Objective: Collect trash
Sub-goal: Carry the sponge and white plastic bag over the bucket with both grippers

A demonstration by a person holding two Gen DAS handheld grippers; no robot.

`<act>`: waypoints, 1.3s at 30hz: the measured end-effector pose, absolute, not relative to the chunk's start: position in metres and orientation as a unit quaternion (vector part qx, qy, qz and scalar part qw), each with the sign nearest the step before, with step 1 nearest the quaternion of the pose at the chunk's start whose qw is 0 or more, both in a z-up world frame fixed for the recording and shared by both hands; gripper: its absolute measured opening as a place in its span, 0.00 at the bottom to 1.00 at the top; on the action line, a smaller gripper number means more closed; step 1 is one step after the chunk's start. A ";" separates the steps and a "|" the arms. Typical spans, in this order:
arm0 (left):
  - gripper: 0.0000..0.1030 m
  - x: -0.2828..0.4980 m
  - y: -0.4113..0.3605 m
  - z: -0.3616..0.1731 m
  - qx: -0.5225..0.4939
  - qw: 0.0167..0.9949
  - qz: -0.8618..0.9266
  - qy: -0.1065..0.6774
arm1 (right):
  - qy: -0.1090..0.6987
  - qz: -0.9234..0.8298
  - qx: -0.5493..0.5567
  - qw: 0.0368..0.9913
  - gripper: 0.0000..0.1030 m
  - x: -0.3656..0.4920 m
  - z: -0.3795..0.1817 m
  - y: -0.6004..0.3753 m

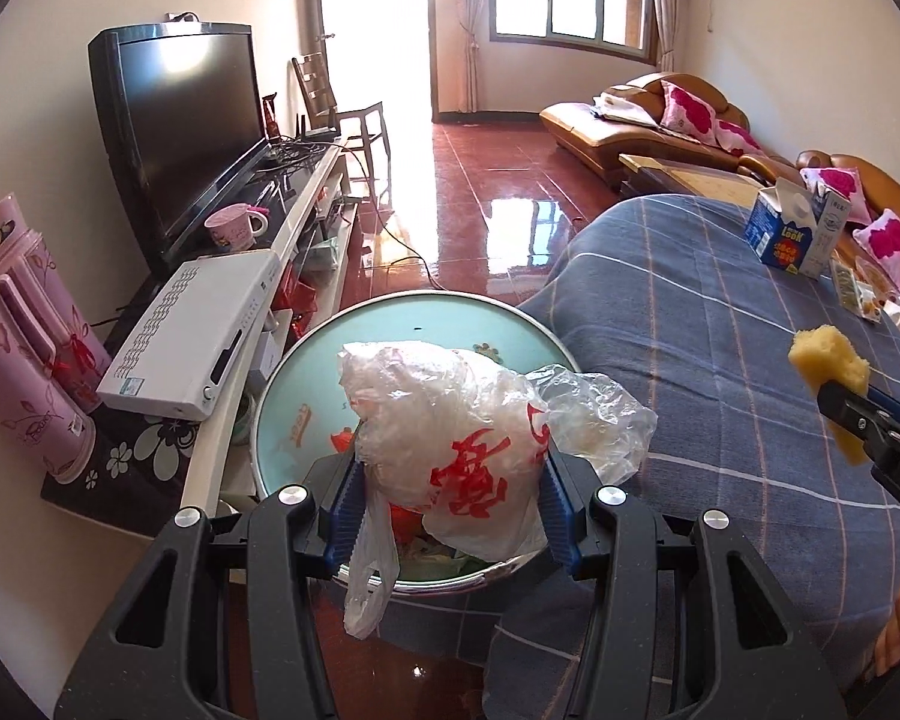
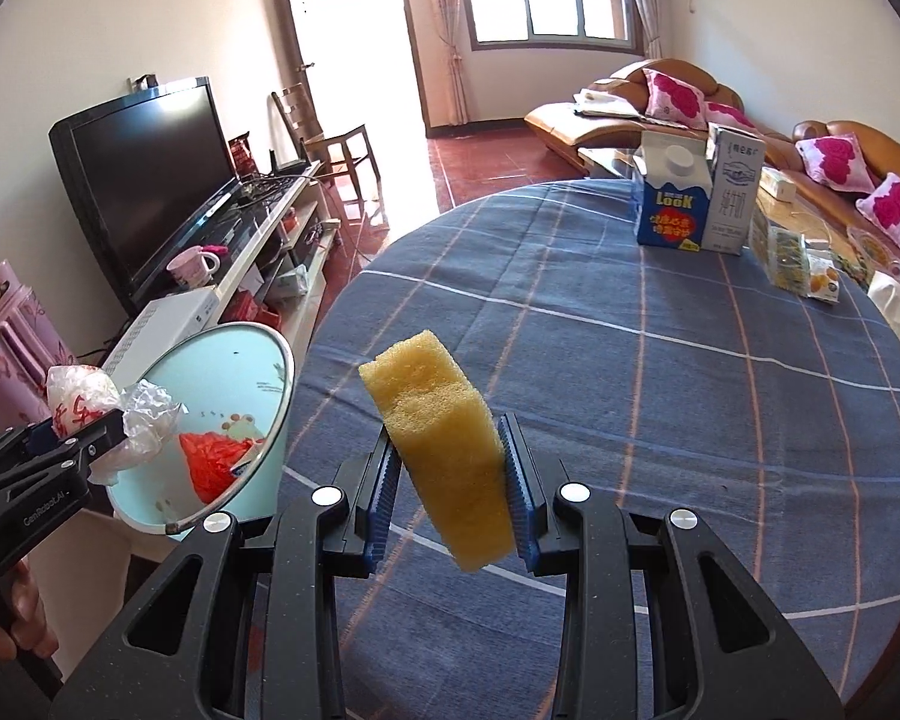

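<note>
A: Far left, a TV stand (image 1: 306,204) along the wall: pink flasks (image 1: 18,324), a white set-top box (image 1: 192,336), a pink mug (image 1: 234,228), a dark television (image 1: 180,120).

B: And the left gripper (image 1: 450,516)?

A: Closed on a crumpled clear plastic bag (image 1: 468,420) with red print; both blue pads press into its sides. One handle loop hangs below the fingers. It is held over the mouth of a light-blue trash bin (image 1: 306,372), standing just beside the bench (image 1: 720,330). Red and green scraps lie in the bin.

B: Right of that?

A: The bench, round, under a blue plaid cloth. The right gripper (image 2: 450,498) is above its near edge, closed on a yellow sponge (image 2: 438,438). The sponge is tilted, its top leaning left, and sticks out above and below the pads.

B: Far side of the bench?

A: Two cartons (image 2: 696,198) upright, touching, the blue one reading "LooK". Loose wrappers (image 2: 804,264) to their right at the rim. Beyond, a brown sofa (image 2: 630,102) with pink floral cushions.
</note>
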State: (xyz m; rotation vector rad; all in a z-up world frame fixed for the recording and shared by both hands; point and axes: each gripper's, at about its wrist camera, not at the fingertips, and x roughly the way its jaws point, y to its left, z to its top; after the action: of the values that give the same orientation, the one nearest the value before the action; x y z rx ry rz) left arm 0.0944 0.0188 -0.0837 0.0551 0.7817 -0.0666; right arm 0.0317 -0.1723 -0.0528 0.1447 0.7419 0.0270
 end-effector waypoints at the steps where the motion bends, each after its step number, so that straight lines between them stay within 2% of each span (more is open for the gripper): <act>1: 0.48 0.095 0.022 -0.084 0.024 0.924 -0.029 0.382 | 0.362 0.018 0.068 0.929 0.32 0.034 -0.052 -0.168; 20: 0.48 0.109 0.055 -0.088 -0.003 0.921 0.007 0.388 | 0.356 0.085 0.044 0.929 0.33 0.063 -0.040 -0.101; 39: 0.48 0.124 0.076 -0.096 -0.015 0.916 0.030 0.399 | 0.367 0.108 0.050 0.923 0.33 0.092 -0.050 -0.078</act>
State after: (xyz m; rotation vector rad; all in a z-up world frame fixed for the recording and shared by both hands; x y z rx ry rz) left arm 0.1237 0.0762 -0.0956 -0.0312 0.8208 0.0615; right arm 0.0922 -0.0778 -0.0498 0.1018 0.7538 0.2216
